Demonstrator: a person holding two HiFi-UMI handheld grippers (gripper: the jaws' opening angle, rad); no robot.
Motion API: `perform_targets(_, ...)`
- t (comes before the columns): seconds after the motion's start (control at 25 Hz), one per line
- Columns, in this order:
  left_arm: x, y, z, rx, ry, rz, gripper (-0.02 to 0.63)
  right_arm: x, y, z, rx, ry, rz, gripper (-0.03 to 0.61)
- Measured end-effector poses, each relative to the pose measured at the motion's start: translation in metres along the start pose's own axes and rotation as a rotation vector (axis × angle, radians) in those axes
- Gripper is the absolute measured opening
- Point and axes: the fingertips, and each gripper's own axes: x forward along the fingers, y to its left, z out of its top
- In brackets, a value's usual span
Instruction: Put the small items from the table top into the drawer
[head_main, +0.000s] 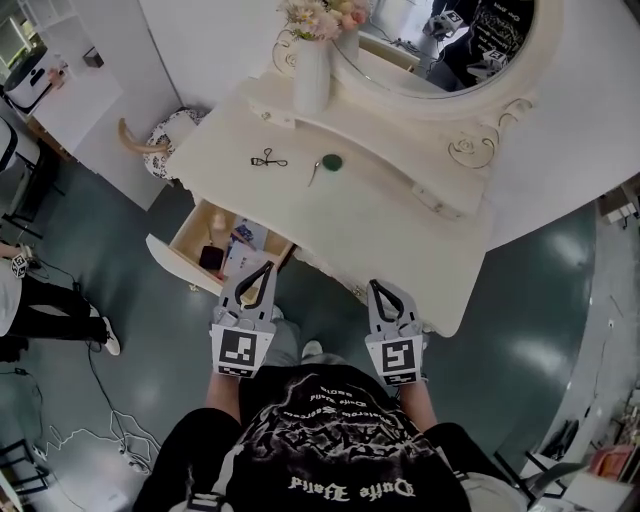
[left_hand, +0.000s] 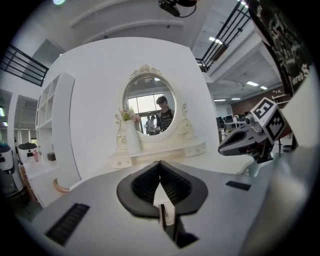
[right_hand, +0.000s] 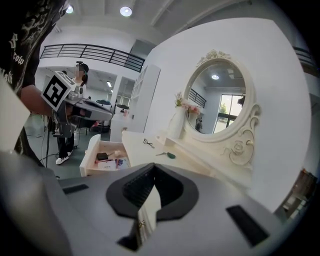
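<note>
- Head view: shows left gripper (head_main: 266, 268) and right gripper (head_main: 378, 287) both closed tip to tip, holding nothing, low at the near edge of the table (head_main: 400, 230); places the curler (head_main: 268, 160) and the green tool (head_main: 326, 164) flat on the top, near each other, in front of the vase (head_main: 311, 75), well apart from both grippers; shows the drawer (head_main: 185, 240) pulled open at the left, just ahead of the left gripper, with a dark box (head_main: 212, 258) and some cards (head_main: 240, 240) inside.
- Left gripper view: confirms jaws pressed together with nothing between them; looks toward vase and mirror (left_hand: 150, 107); hides the top and both items behind the gripper body; catches the right gripper at the right edge.
- Right gripper view: confirms jaws shut and empty here too; sights curler and green tool beyond the tips, with the open drawer to their left.
- Handling, as a judgement:
  - Curler: probably light, stiff metal, thin and slick; lies flat, so hard to get under; best pinched from above across the crossing near the pivot, or at the handle loops.
  - Green tool: likely light as well; has a slim handle prone to roll or twist; best taken where handle meets round head.
  - Both: needs jaws opened first; calls for a gentle set-down in the drawer, clear of what lies there.
</note>
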Motion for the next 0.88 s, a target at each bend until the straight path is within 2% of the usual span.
perform_targets(0.32,0.020,0.041,-0.002,-0.027,0.005,-0.012,0.015,0.036,0.000,0.017,0.016,0.005,0.003,0.011)
perform_targets(0.48,0.032,0.055,-0.001,0.000,0.002,-0.043,0.015,0.055,-0.003,0.026,0.035,0.004,-0.025,0.011)
perform_targets(0.68,0.044,0.078,-0.006,0.001,0.004,-0.069,0.015,0.076,-0.001,0.032,-0.002,0.050,-0.064,0.011)
perform_targets(0.88,0.052,0.100,-0.006,0.011,-0.004,-0.092,0.016,0.095,-0.002,0.050,0.020,0.030,-0.094,0.011)
